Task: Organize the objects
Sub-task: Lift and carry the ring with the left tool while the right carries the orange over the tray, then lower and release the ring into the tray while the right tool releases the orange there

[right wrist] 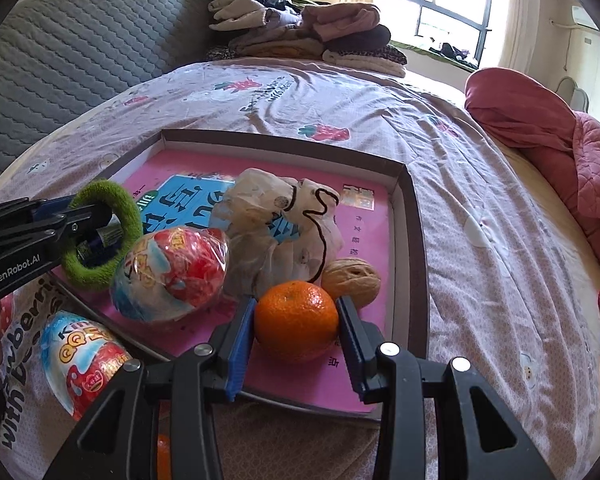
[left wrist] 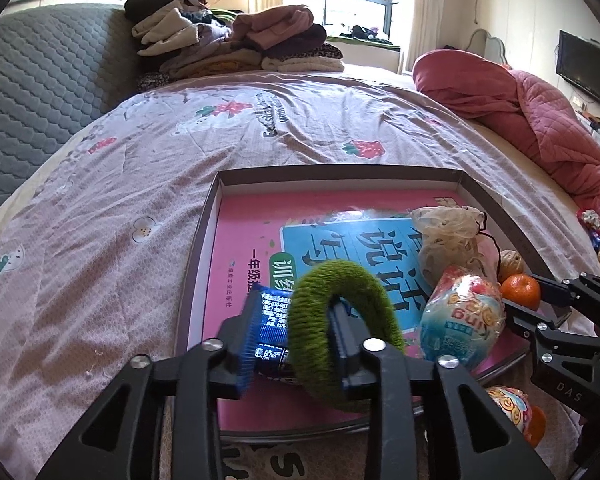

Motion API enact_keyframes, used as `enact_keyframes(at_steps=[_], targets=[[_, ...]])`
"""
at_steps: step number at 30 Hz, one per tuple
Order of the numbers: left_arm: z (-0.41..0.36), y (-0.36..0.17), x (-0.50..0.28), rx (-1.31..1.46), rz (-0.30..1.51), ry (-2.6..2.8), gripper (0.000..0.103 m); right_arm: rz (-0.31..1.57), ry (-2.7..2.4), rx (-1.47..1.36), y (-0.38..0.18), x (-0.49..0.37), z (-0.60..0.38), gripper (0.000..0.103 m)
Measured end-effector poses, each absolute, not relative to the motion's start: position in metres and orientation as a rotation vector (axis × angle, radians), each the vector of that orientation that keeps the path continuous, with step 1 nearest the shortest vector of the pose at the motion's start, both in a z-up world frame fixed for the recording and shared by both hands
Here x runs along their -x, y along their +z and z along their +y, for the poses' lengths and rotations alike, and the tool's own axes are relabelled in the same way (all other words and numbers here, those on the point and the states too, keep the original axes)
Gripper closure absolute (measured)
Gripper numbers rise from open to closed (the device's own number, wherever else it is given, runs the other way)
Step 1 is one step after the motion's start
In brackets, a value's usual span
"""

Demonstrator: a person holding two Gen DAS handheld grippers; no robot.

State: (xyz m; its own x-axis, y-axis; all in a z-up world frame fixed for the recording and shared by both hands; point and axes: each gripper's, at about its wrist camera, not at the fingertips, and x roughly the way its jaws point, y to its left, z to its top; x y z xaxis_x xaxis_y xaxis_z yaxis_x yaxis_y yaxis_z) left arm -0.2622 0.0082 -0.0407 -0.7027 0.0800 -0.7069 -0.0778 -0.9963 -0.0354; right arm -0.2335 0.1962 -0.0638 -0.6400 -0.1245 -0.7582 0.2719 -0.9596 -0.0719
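Loading the tray point(right wrist: 414, 216). Left gripper point(left wrist: 296, 336) clamps a blue packet point(left wrist: 270, 328) with the green ring point(left wrist: 340, 332) looped on one finger; right gripper point(right wrist: 296, 320) pinches the orange point(right wrist: 296, 320) at the near edge. Next: release both inside.

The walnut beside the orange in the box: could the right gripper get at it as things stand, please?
Probably not directly. The right gripper is already closed on the orange, which sits right in front of the walnut; it would need to set the orange down first.
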Motion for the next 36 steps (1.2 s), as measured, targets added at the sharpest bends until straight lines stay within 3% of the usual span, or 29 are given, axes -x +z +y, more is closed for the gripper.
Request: enact_keyframes(at_steps=[2,8,13,36], targets=[[0.007,-0.041,0.263,1.174,-0.002,2.821,0.053,0.261,-2.651,-1.21,-0.063,0.234,0.196,0.062],[0.006,-0.042,0.264,1.181,-0.008,2.816,0.047,0.248,-2.664,-1.217,-0.061,0.234,0.2,0.056],[0.005,-0.038,0.262,1.171,-0.031,2.789,0.036,0.22,-2.679,-1.211,-0.057,0.233,0.204,0.054],[0.006,-0.023,0.251,1.114,-0.033,2.803,0.032,0.177,-2.702,-1.15,-0.043,0.226,0.206,0.053]])
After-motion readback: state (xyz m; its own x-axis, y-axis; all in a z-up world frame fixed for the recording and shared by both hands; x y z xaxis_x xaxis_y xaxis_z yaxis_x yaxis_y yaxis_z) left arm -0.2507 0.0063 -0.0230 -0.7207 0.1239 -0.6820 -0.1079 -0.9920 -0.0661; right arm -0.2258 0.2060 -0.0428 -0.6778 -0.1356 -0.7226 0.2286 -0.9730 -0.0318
